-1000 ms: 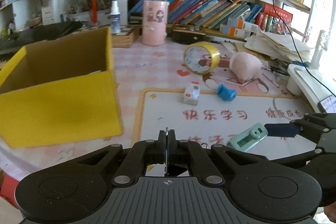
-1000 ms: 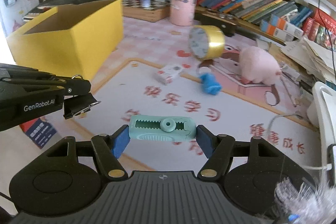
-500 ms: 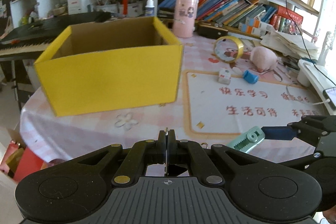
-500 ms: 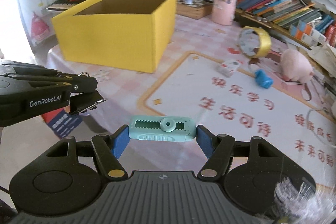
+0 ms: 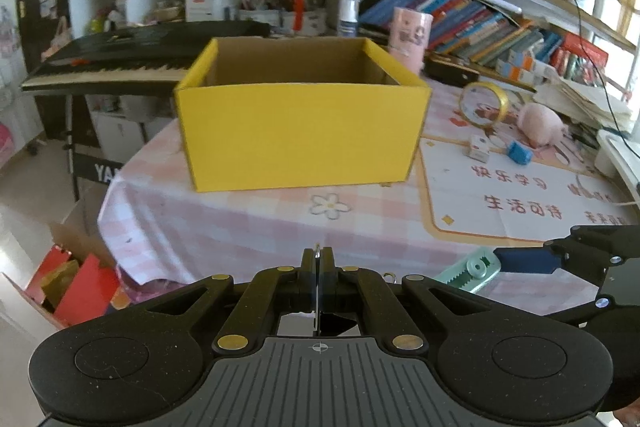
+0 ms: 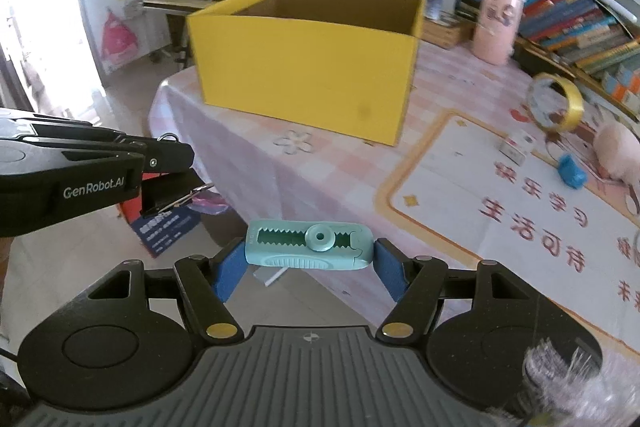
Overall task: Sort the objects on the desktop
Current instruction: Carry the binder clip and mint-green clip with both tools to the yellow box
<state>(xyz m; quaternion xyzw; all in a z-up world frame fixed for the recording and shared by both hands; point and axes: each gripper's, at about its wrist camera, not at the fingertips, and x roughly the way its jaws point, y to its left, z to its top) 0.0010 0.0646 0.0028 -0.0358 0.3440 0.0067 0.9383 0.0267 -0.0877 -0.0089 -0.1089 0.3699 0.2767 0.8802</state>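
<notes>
Two wrist views of a tabletop (image 5: 248,223) covered with a pink checked cloth, seen from beyond its near edge. The right gripper (image 6: 308,259) pinches a teal toothed plastic piece (image 6: 310,245) lengthwise, one blue pad against each end, and holds it in the air off the edge of the tabletop; in the left wrist view the same piece (image 5: 472,269) shows at the lower right, at the tip of the right gripper (image 5: 496,263). The left gripper (image 5: 319,267) has its jaws pressed together on a thin black binder clip (image 6: 168,197), whose wire loop pokes out above the fingers and whose black body hangs below them in the right wrist view; there the left gripper (image 6: 176,167) reaches in from the left edge, level with the table's edge. An open yellow cardboard box (image 5: 300,131) stands on the tabletop straight ahead of both grippers; nothing can be made out inside it from these angles. To the right of the box lies a white mat with red characters (image 5: 516,195), and beyond its far edge sit a small white box (image 5: 479,151), a blue object (image 5: 519,151), a roll of yellow tape (image 5: 484,103) standing on its edge and a pink plush toy (image 5: 540,121). A pink cylindrical container (image 5: 411,37) stands behind the yellow box, before a row of books (image 5: 500,35).
</notes>
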